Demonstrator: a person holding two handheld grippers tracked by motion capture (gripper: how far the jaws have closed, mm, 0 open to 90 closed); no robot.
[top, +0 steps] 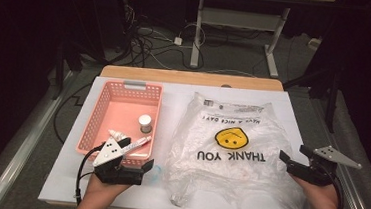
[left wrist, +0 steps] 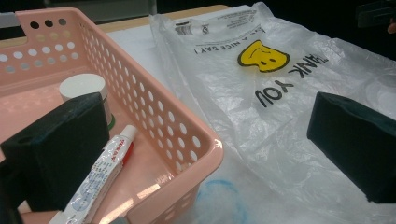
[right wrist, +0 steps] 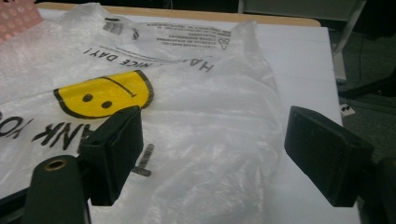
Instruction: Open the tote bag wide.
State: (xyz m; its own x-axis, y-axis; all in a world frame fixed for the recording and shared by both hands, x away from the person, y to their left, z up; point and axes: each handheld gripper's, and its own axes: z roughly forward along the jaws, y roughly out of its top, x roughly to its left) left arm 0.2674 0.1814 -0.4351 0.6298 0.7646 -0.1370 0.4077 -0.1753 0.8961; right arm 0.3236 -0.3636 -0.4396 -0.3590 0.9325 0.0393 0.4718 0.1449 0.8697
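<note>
The plastic bag (top: 230,150) lies flat and crumpled on the white bench (top: 293,118), spread across its right half just beside the pink basket (top: 104,105). It is clear, printed with a yellow smiley face (top: 231,137) and the words "THANK YOU", which read upside down from the person's side. In the left gripper view the bag's edge reaches up to the basket's near corner, and whether the 2 touch I cannot tell.

The left tool (top: 127,172) sits at the near end of the basket, held from below by the person's left hand (top: 97,190). Its 2 black jaws stand wide apart with nothing between them: in its own view 1 jaw hangs over the basket's inside and the other over the bag. The right tool (top: 294,160) hovers at the right edge of the bag, gripped by the right hand (top: 319,195), and its jaws are likewise spread wide and hold nothing.

Inside the basket stand a small jar with a white lid (left wrist: 84,86), upright near the middle, and a white tube (left wrist: 100,175) lying slanted toward the near wall. A small white dropper bottle (top: 116,134) rests beside the tube.
</note>
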